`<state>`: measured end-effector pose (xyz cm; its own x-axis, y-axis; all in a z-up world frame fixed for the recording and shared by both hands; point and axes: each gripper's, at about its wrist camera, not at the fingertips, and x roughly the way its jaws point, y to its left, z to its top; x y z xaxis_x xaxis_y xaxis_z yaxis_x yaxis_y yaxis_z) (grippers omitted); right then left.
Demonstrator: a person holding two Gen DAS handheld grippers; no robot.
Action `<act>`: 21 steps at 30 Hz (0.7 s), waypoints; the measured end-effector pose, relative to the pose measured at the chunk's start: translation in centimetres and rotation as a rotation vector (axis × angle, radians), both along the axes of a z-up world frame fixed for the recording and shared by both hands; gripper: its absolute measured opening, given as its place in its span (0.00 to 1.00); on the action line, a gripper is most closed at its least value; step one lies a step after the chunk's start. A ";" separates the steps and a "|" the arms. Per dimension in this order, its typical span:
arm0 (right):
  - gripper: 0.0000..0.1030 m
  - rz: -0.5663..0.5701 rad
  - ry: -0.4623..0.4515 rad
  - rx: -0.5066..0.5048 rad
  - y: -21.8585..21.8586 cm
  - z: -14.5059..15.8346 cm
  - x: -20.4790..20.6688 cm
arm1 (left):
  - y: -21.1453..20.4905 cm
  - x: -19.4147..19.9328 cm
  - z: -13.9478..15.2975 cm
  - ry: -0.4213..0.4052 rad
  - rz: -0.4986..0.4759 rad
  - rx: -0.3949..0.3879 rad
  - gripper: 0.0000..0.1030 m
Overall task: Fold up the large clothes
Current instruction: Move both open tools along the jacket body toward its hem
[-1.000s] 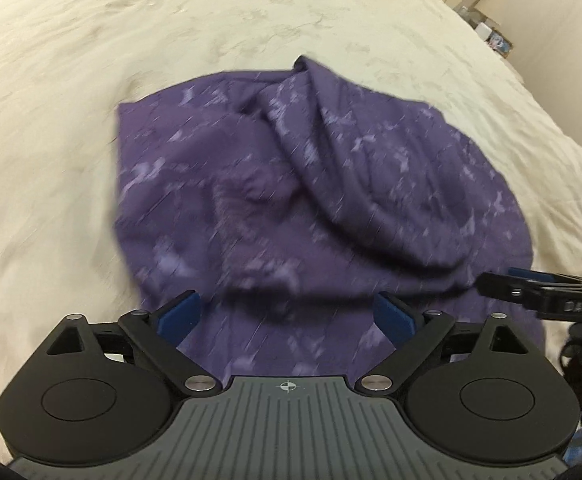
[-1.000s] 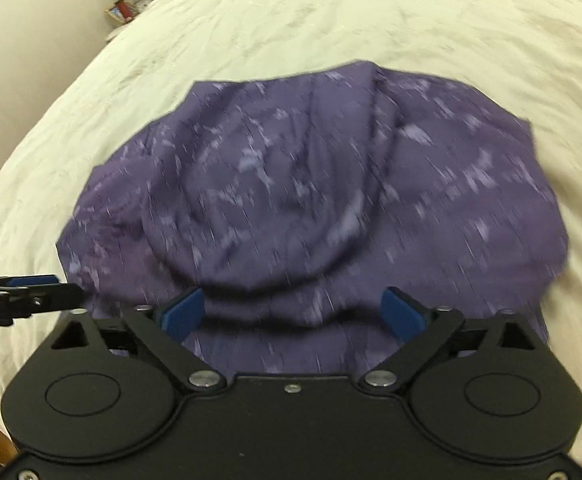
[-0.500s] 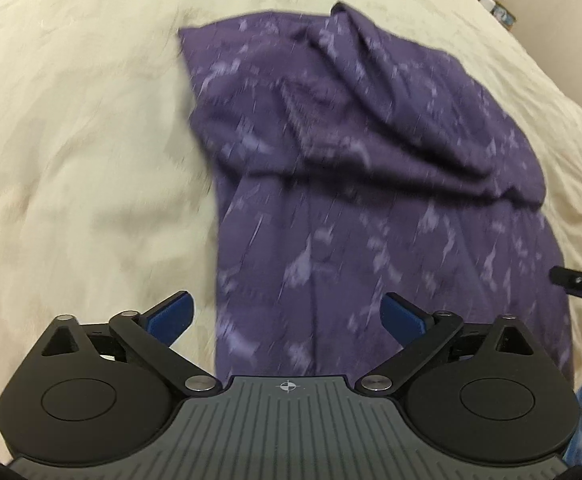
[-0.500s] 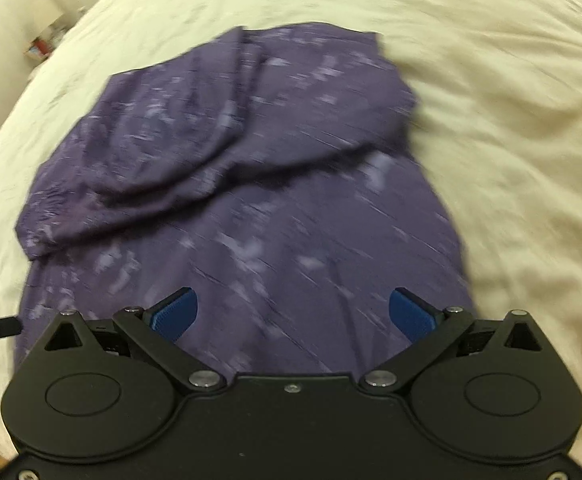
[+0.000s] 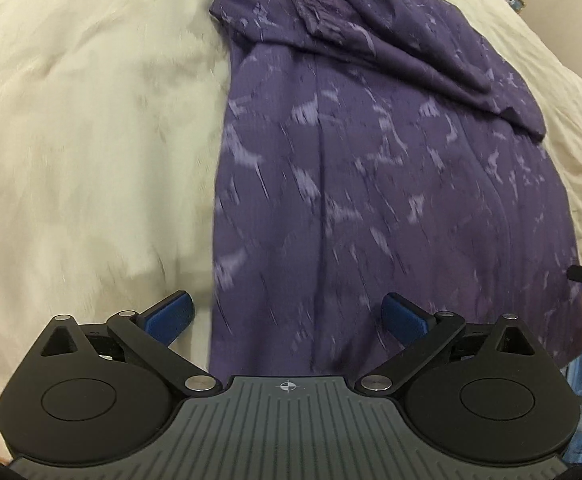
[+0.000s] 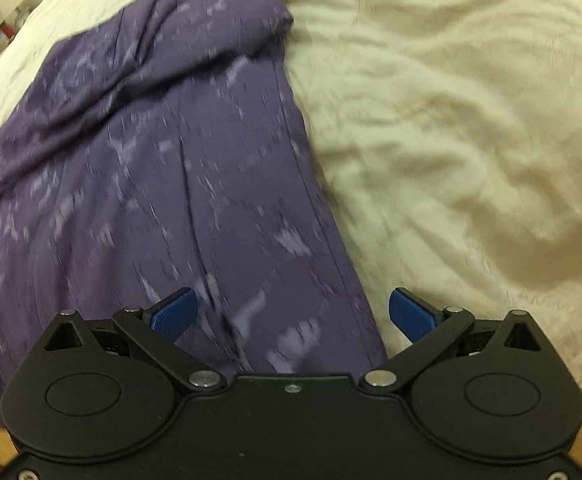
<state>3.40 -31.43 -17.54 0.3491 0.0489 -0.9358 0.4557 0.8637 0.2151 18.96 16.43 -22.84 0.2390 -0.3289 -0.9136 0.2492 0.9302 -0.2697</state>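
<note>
Across the middle of the left wrist view a purple garment [image 5: 391,184] with pale streaks lies spread on a cream bedspread [image 5: 91,140], running from the top of the frame down to the lower edge, where it passes under the camera housing. Its upper part is folded over itself into a thick diagonal band toward the upper right, with a small gathered patch near the top centre. The left claw [image 5: 289,314] stands wide open, having just finished opening, with nothing pinched; its left blue pad is over bare bedspread and its right pad over the cloth, so the garment's left edge runs between them. At the far right edge of this view a dark tip of the other tool shows. From the right wrist view the same garment [image 6: 151,184] fills the left half of the frame, and the bedspread [image 6: 471,120] the right half. The right claw [image 6: 293,312] is also spread wide and empty, straddling the garment's right edge near the bottom.
</note>
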 end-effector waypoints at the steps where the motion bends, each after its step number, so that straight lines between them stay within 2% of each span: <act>1: 0.99 0.010 0.000 0.021 -0.2 -0.3 -0.4 | -0.2 -0.5 -0.1 -0.003 0.009 0.003 1.00; 5: 0.99 0.055 -0.011 0.072 -0.6 -1.0 -2.2 | -0.4 -1.9 -0.7 0.003 0.049 -0.002 1.00; 8: 0.99 0.082 -0.014 0.103 -0.6 -1.4 -3.3 | -1.0 -2.7 -0.9 -0.025 0.026 0.027 1.00; 11: 0.99 0.120 -0.019 0.120 -0.3 -2.0 -4.1 | -1.1 -3.0 -1.0 -0.048 0.028 0.038 1.00; 15: 1.00 0.171 -0.031 0.124 0.1 -2.5 -4.9 | -0.8 -3.1 -1.2 -0.037 0.064 0.021 1.00; 21: 1.00 0.203 -0.064 0.138 0.1 -2.9 -5.1 | -0.7 -3.8 -1.0 -0.046 0.117 0.016 1.00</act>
<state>-1.74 -31.31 -20.42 0.3773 0.2500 -0.8917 0.2580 0.8964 0.3604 15.11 15.72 -23.83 0.3167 -0.2818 -0.9057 0.1500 0.9577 -0.2455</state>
